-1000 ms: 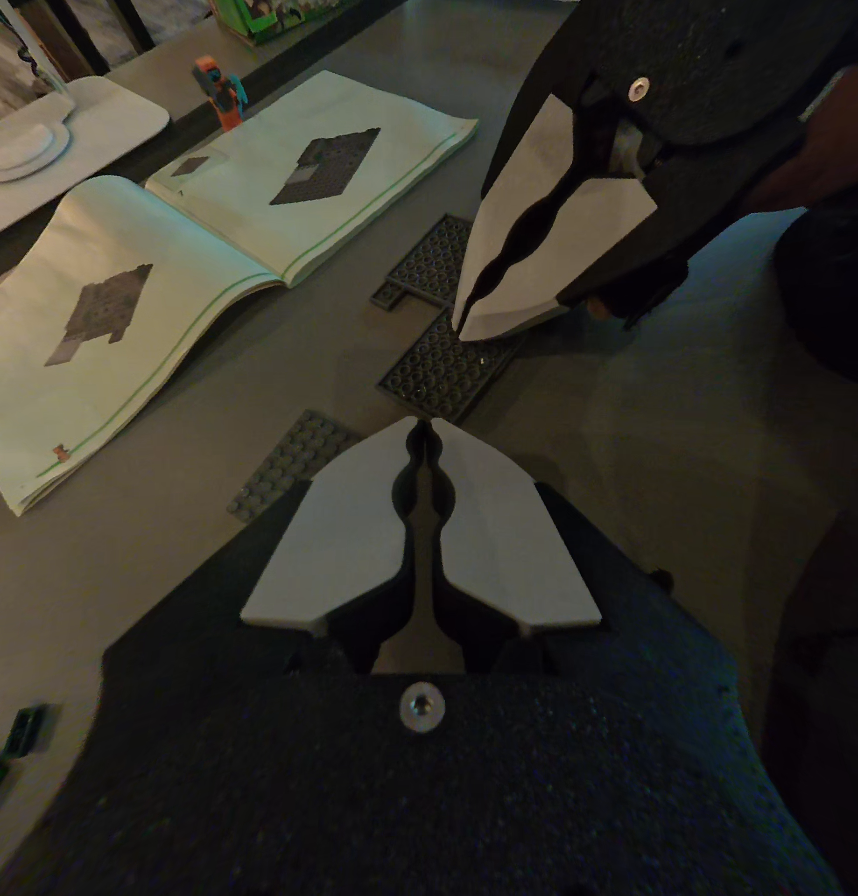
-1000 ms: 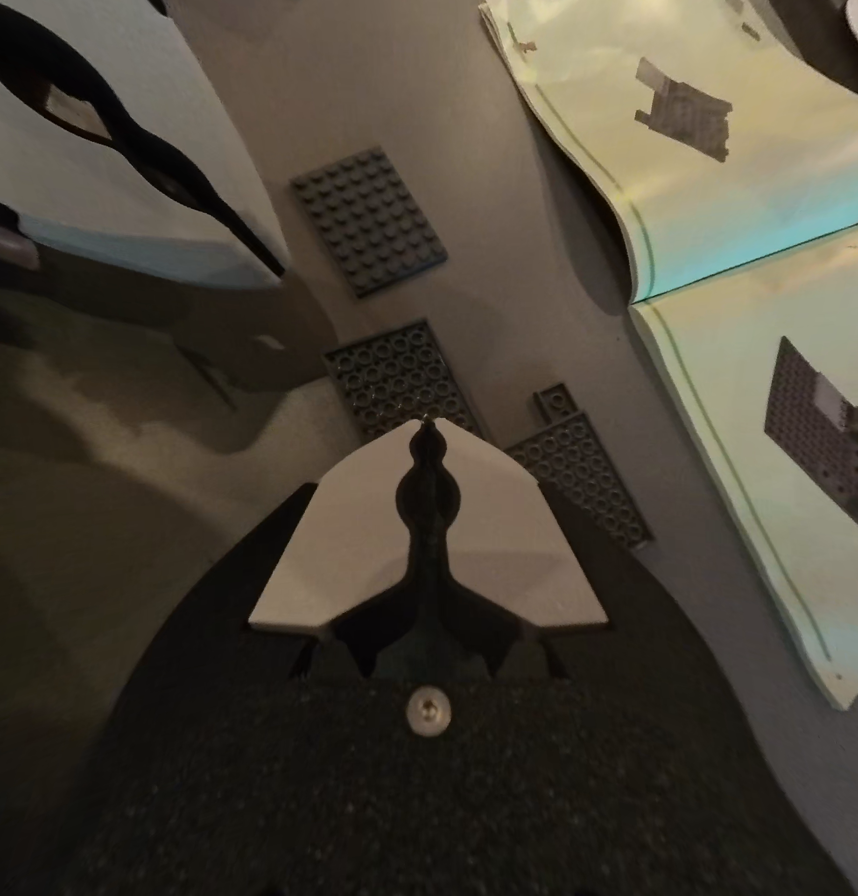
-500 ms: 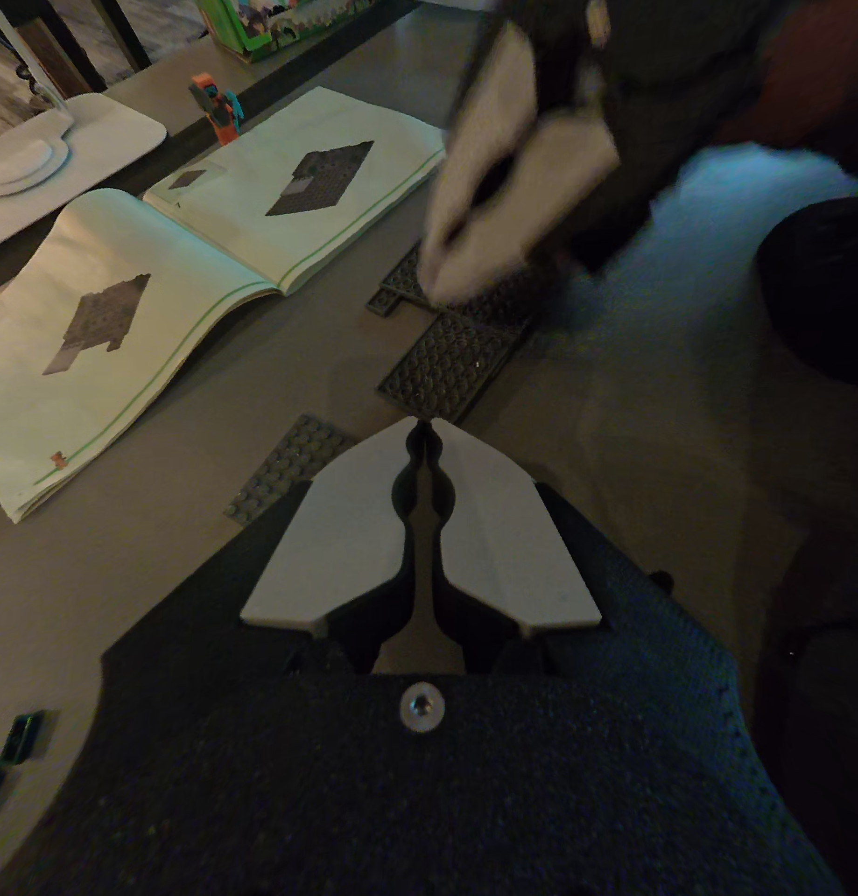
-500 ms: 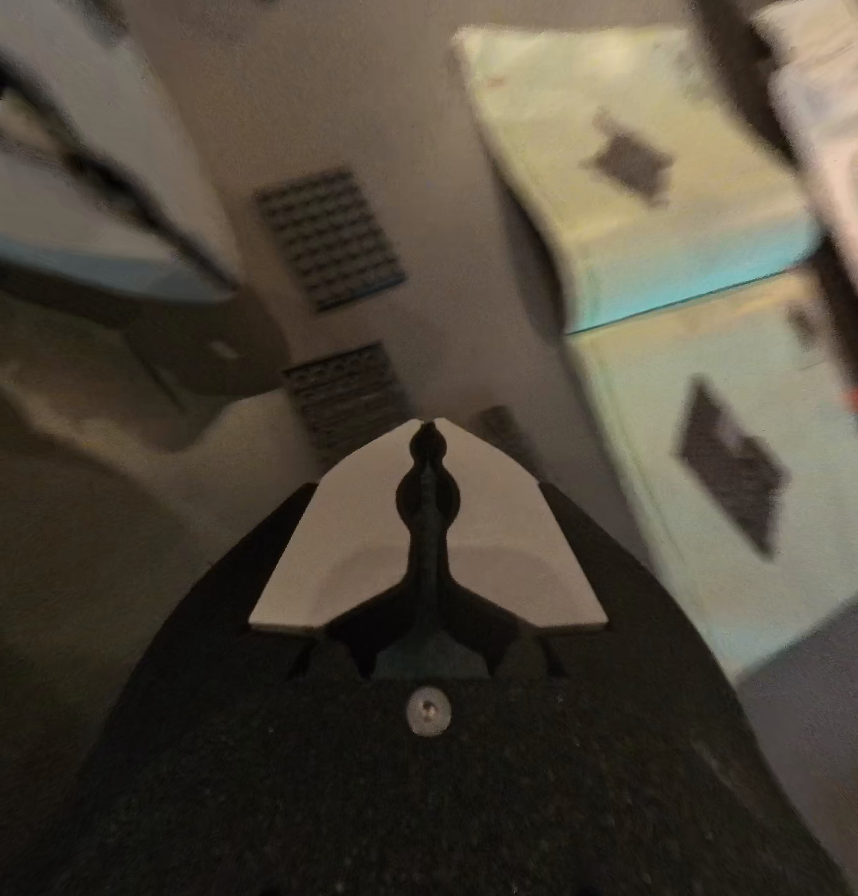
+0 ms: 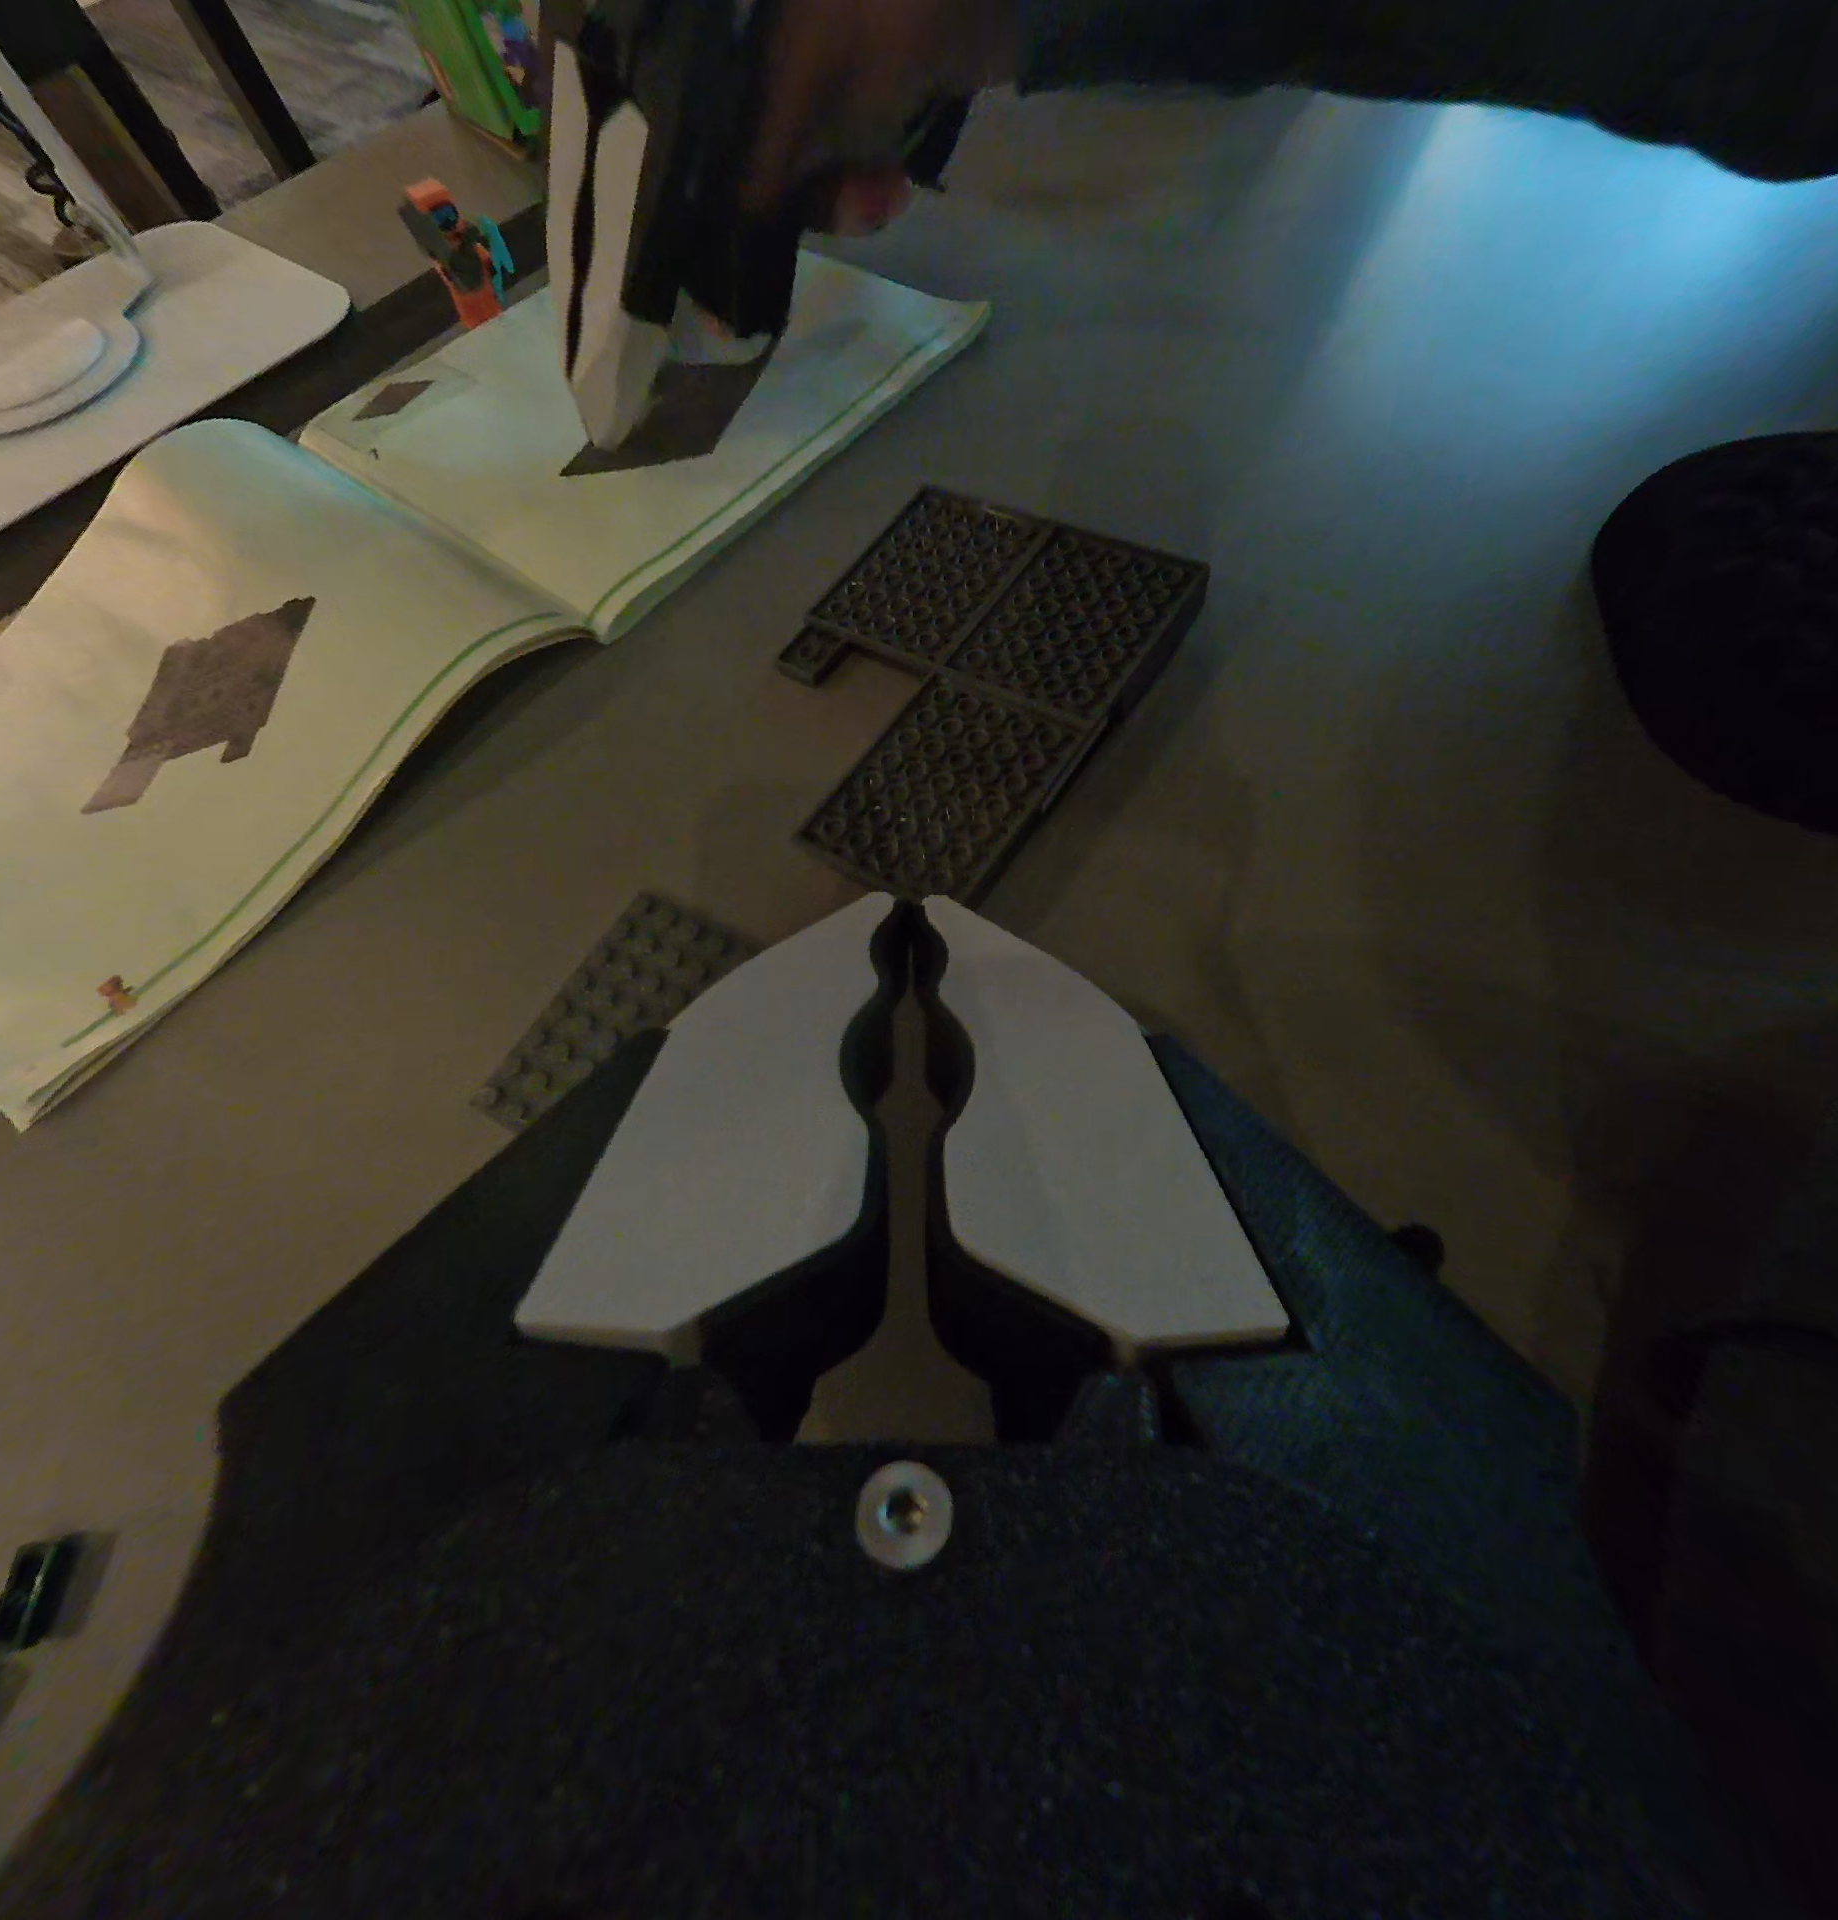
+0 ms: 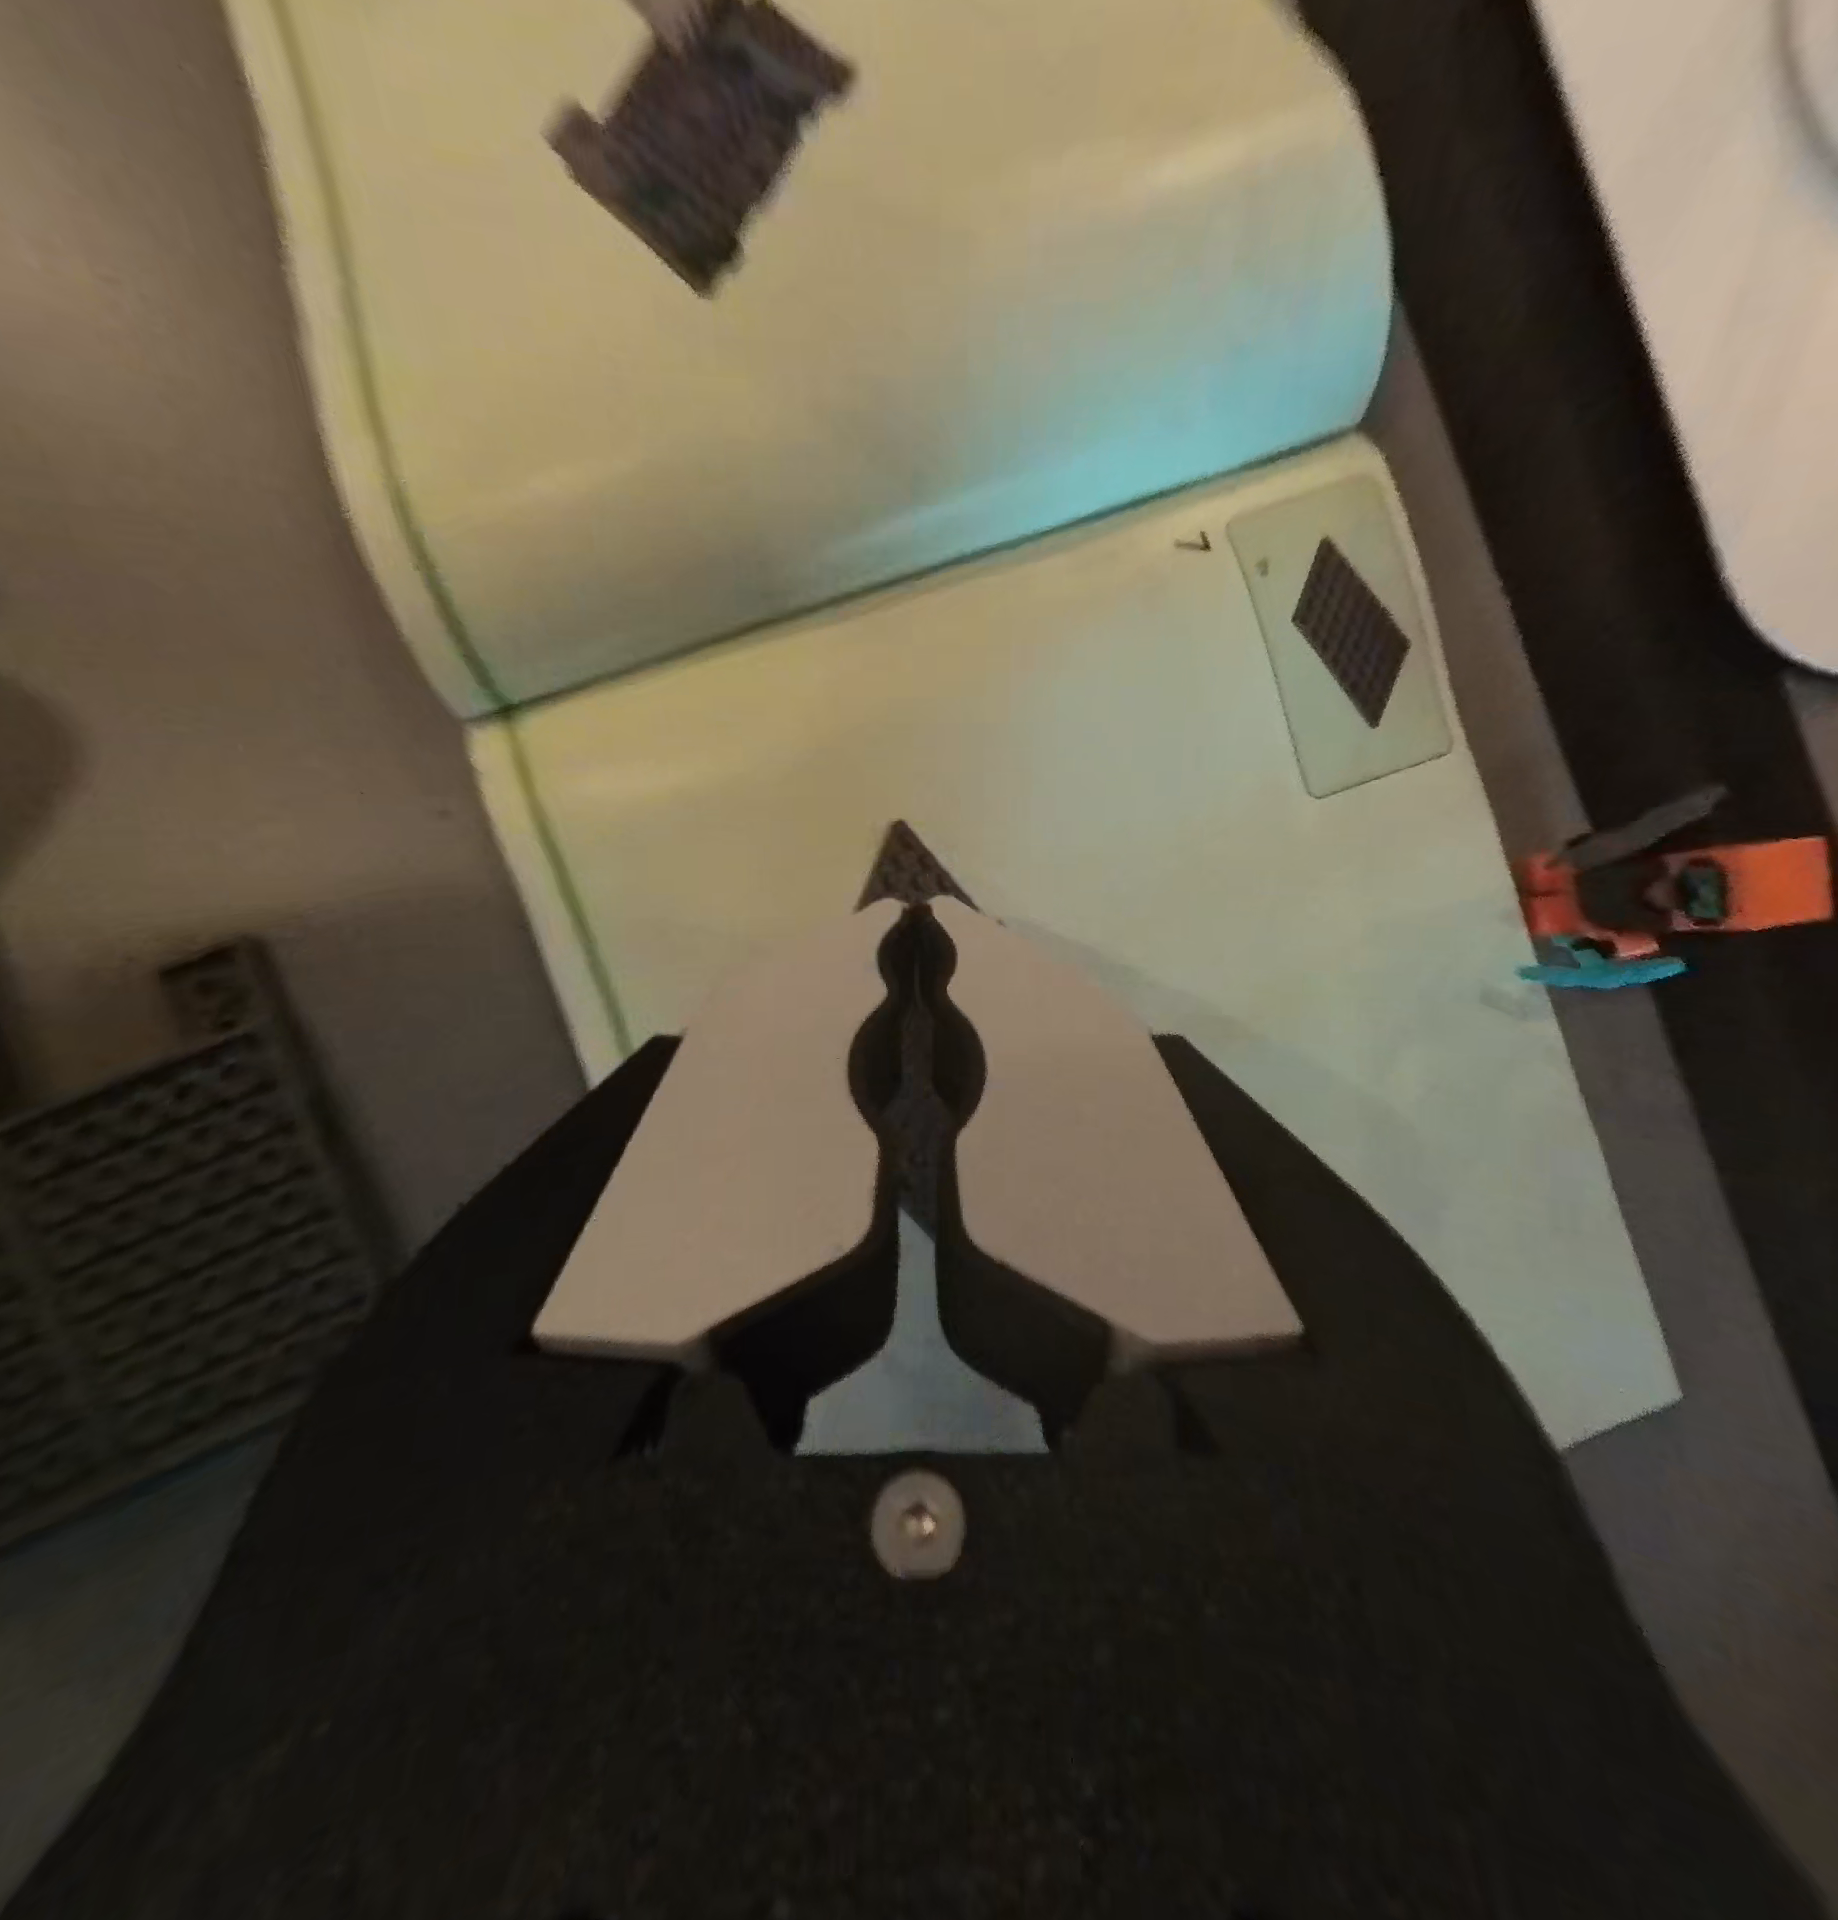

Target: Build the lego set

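There, in the left wrist view, the left gripper [image 5: 910, 914] hung low over the matte grey tabletop [image 5: 1362, 520], its smooth pale wedge-shaped jaws closed on nothing, tips just short of the dark grey plate assembly [image 5: 998, 686], a flat stepped slab lying underside up, covered in ringed sockets. A lighter studded plate [image 5: 614, 997] lay just beside the left jaw. The open instruction booklet [image 5: 271, 675], glossy and curling at the spine, lay farther left. The right gripper [image 5: 603, 405] pointed down at its far page, jaws together.

In the right wrist view, the right gripper [image 6: 920, 914] showed its jaws closed, empty, over the booklet's [image 6: 998, 416] page. An orange and teal blocky figure [image 6: 1673, 894] sat by the page edge; the dark assembly [image 6: 136, 1226] lay at left.
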`<state>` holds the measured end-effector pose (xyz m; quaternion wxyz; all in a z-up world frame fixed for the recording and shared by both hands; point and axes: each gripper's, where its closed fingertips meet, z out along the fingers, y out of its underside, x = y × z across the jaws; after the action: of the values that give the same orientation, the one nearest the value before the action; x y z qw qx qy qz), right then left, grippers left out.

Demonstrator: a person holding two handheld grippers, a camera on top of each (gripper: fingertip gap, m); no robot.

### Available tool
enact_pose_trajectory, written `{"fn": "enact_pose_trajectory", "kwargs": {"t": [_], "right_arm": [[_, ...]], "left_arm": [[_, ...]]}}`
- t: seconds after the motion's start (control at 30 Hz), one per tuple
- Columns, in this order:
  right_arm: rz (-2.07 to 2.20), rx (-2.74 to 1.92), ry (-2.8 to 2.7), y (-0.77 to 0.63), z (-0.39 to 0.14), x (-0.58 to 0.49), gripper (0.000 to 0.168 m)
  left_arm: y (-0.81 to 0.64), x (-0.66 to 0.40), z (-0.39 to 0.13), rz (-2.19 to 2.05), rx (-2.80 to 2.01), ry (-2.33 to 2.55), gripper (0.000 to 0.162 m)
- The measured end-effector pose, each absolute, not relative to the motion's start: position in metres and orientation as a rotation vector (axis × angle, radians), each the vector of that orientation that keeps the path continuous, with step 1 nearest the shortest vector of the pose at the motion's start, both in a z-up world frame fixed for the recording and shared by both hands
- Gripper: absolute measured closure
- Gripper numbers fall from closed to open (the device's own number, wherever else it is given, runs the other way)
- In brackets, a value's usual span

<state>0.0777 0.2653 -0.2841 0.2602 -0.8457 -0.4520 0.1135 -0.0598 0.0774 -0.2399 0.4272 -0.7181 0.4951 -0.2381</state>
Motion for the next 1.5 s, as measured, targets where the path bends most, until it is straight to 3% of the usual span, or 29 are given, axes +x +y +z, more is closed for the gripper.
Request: {"fn": "enact_pose_trajectory", "kwargs": {"t": [0.4, 0.6, 0.8, 0.9, 1.03, 1.2, 1.37, 1.43, 1.5], "right_arm": [[0.330, -2.229, -1.168, 0.254, -0.268, 0.066, 0.168], [0.315, -2.079, -1.073, 0.177, -0.228, 0.045, 0.168], [0.336, -2.048, -0.926, 0.107, -0.225, 0.043, 0.168], [0.377, -2.025, -0.873, 0.089, -0.226, 0.043, 0.168], [0.402, -1.981, -0.849, 0.082, -0.222, 0.047, 0.168], [0.447, -1.962, -0.820, 0.083, -0.216, 0.053, 0.168], [0.459, -1.956, -0.817, 0.081, -0.216, 0.055, 0.168], [0.473, -1.953, -0.828, 0.080, -0.217, 0.052, 0.168], [0.481, -1.933, -0.864, 0.079, -0.217, 0.046, 0.168]], "left_arm": [[0.078, -0.060, -0.238, -0.596, -1.791, 1.227, 0.162], [0.090, -0.070, -0.233, -0.543, -1.805, 1.207, 0.162], [0.111, -0.089, -0.238, -0.398, -1.829, 1.300, 0.162], [0.120, -0.097, -0.247, -0.325, -1.815, 1.450, 0.144], [0.120, -0.096, -0.263, -0.457, -1.852, 1.633, 0.107], [0.131, -0.099, -0.284, -0.529, -1.884, 1.832, 0.088], [0.130, -0.102, -0.291, -0.554, -1.909, 1.948, 0.099], [0.132, -0.103, -0.290, -0.565, -1.910, 1.956, 0.113], [0.132, -0.103, -0.290, -0.560, -1.906, 1.948, 0.113]]}}
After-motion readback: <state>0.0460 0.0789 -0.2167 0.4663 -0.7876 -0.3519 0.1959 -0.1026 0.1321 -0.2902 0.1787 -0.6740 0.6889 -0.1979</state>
